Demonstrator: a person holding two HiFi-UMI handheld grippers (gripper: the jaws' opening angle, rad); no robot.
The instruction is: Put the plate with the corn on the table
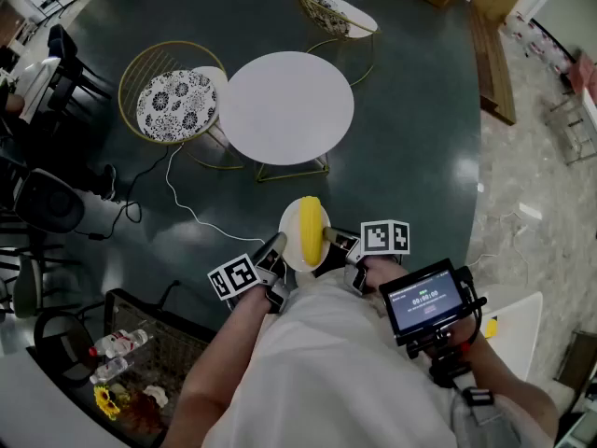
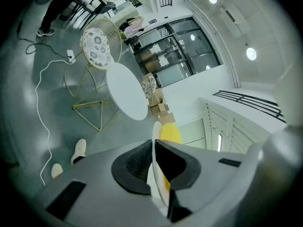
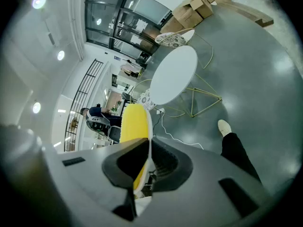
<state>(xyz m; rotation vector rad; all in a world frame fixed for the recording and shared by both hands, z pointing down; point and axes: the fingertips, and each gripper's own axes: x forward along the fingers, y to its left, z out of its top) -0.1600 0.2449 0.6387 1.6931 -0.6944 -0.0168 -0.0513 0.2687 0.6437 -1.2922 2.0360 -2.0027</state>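
My left gripper [image 1: 278, 252] and right gripper [image 1: 334, 244] pinch opposite rims of the plate [image 1: 290, 235], probably to carry the corn [image 1: 310, 227] level toward the round table [image 1: 287, 107].

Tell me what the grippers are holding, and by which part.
Both hold the plate carrying the corn: the left gripper clamps its left rim, the right gripper its right rim.

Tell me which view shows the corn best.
The head view: from above, the whole corn lies on the white plate, held between the left gripper and the right gripper. Both gripper views see the plate edge-on, so only part of the corn shows past the jaws.
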